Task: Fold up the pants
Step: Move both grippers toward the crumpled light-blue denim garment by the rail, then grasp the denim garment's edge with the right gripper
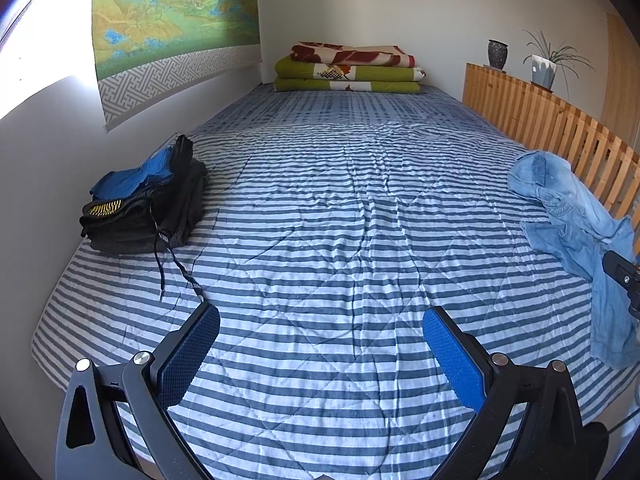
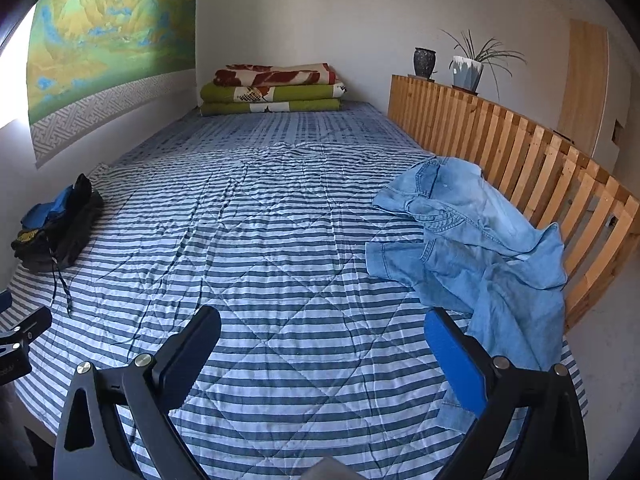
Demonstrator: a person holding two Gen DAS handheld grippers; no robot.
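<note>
left gripper (image 1: 321, 322) and right gripper (image 2: 323, 322) both hover level above the striped quilt (image 2: 280, 240), jaws spread wide, holding nothing. light blue denim pants (image 2: 480, 240) lie crumpled and unfolded at the bed's right edge, against the wooden slatted rail (image 2: 520, 148).

You see soft, faded light-blue denim pants (image 2: 480, 240) on a wrinkled striped quilted cloth bedcover (image 2: 280, 240), beside a seemingly unvarnished slatted wooden rail (image 2: 520, 148).

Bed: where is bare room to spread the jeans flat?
Bare: the striped middle of the bed, between the dark folded pile and the jeans, back to the blankets. Crowded: the rail side, under the jeans.
</note>
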